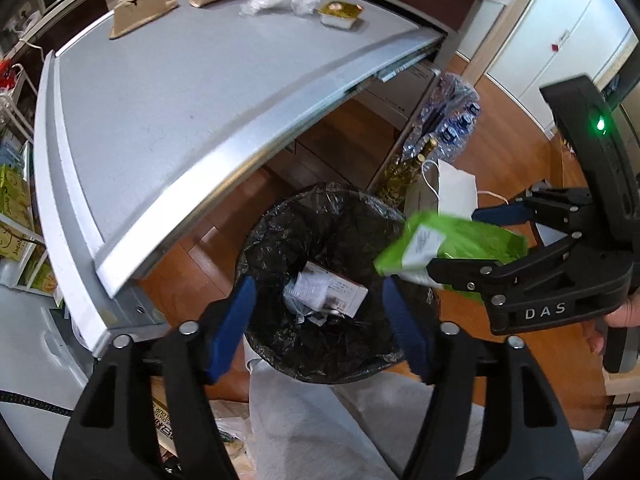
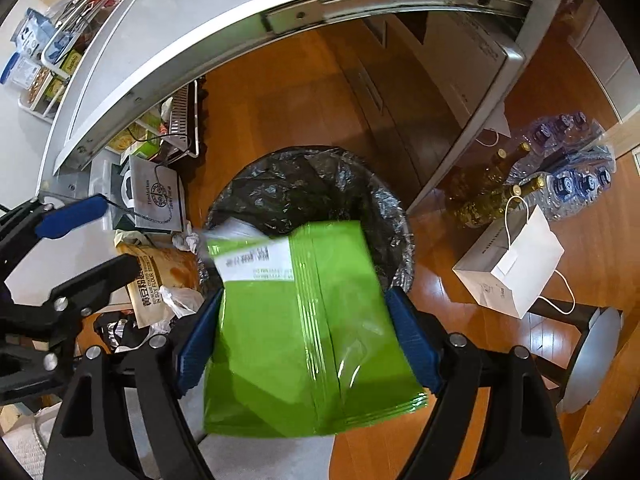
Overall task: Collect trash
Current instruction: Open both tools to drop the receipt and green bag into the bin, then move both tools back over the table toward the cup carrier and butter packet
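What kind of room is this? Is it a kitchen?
Probably a home kitchen or dining area. There is a grey table with food rubbish on it, a bin with a black liner on the wooden floor, and bottles and packs of bottled water stored nearby.

**Two wrist cameras, both looking steeply down at one bin**

The left wrist view looks down along the left gripper (image 1: 316,320), whose blue fingers frame the black-lined bin (image 1: 276,240) close below. It takes in most of the grey worktop (image 1: 180,100) above and to the left, and sees the right gripper (image 1: 472,244) entering from the right edge.

The right wrist view sits above the same bin (image 2: 396,216), also pointing steeply down, with the green packet (image 2: 312,340) filling its near field. The left gripper (image 2: 92,232) shows at its left edge.

Both views share the bin, the worktop's (image 2: 248,4) front edge, the wooden floor (image 2: 280,100) and the white paper bag (image 2: 516,268).
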Available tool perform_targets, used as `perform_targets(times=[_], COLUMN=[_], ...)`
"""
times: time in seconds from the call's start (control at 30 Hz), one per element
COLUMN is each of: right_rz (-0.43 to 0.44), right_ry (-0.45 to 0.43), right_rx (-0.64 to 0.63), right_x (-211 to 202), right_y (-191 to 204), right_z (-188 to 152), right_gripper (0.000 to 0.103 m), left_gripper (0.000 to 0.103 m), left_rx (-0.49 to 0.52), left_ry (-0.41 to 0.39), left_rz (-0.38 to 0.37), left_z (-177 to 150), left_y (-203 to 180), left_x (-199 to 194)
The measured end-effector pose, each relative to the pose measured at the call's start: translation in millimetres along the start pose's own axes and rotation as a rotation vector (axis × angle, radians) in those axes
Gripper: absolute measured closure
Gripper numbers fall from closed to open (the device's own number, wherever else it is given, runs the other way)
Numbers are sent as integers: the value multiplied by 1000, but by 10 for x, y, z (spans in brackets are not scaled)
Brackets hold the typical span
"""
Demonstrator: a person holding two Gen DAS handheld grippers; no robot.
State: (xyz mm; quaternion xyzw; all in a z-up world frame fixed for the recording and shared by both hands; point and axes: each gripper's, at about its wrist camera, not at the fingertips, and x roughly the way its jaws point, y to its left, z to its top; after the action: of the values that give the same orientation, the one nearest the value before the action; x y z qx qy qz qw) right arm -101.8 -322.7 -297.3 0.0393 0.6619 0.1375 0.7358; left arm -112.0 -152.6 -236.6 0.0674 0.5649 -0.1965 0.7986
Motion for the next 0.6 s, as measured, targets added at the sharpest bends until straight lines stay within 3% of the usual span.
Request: perform_targets(times=[0.13, 0.27, 0.47, 0.6], right_rz=[-10, -31, -77, -150], right_ry=[-24, -66, -198, -301], right_rx=[10, -4, -64, -148], right_x=[-110, -298, -755, -1026], right_y=[-43, -44, 49, 178], right_z=[8, -17, -41, 68], right_gripper=[13, 11, 8, 6], left_gripper=[33, 33, 22, 21], left_rx=[-13, -24, -72, -108], left_ry=[-6, -18, -63, -109], left_rz=[5, -1, -8, -12], left_z=[39, 34, 33, 88], left_y=[34, 73, 160, 253], left_x=[-97, -243, -501, -697])
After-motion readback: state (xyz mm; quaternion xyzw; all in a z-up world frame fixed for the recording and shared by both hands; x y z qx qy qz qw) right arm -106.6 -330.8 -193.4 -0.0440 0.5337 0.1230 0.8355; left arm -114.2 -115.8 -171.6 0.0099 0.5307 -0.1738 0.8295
